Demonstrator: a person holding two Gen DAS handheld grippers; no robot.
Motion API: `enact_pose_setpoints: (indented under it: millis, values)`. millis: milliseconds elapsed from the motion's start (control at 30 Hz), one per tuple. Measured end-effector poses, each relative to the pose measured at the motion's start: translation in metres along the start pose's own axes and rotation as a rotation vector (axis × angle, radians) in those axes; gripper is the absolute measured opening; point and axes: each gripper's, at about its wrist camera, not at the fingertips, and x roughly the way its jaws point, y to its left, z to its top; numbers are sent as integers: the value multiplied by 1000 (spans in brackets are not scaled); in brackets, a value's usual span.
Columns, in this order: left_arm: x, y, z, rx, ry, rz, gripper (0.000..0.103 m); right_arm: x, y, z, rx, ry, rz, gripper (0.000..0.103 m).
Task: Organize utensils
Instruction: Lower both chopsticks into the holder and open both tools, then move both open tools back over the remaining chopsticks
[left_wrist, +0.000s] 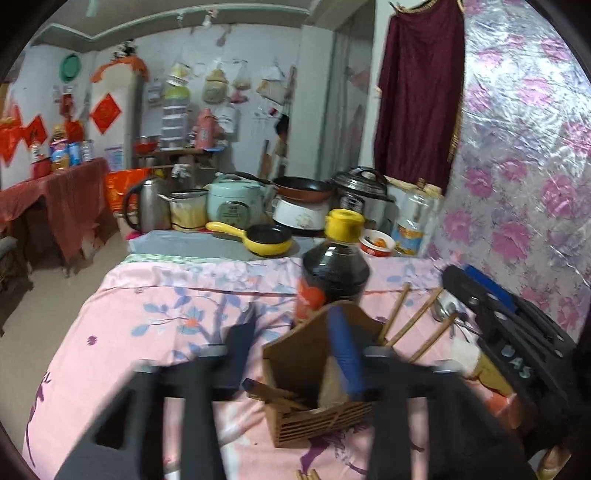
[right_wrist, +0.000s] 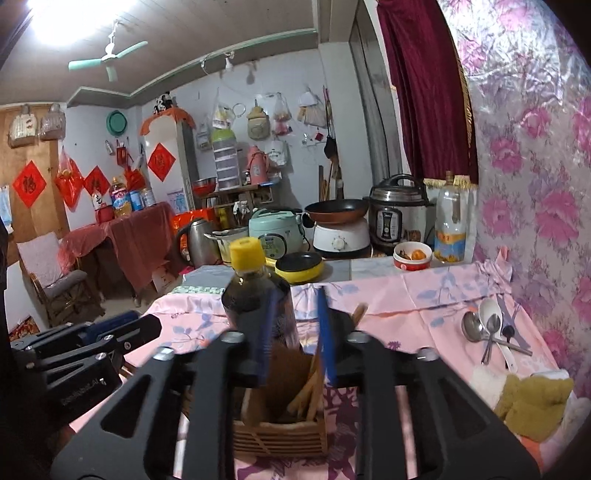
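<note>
Chopsticks (right_wrist: 306, 391) inside wooden holder (right_wrist: 280, 435)

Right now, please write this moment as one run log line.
left hand-held gripper: open, empty | right hand-held gripper: open, empty | wooden holder: chopsticks inside | spoons: on cloth, apart

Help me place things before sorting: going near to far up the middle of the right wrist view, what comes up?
Wooden utensil holder with chopsticks → dark sauce bottle with yellow cap → yellow pan → mint rice cooker.
</note>
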Motion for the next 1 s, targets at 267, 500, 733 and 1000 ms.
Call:
enact_pose_setpoints:
  millis: [267, 500, 733, 1000]
  values:
    - [-37, 10, -8, -31, -45, 32, 67, -54, 5, -7, -13, -87, 11, 80]
    - [-83, 8, -39, -25, -69, 91, 87, -104, 3, -31, 27, -142, -7, 96]
    - [-123, -2, -102, -13, -61, 168, 95, -132, -3, -81, 71, -27, 6, 96]
    - [-163, -22, -180, 14, -22, 248, 97, -158, -4, -154, 56, 139, -20, 96]
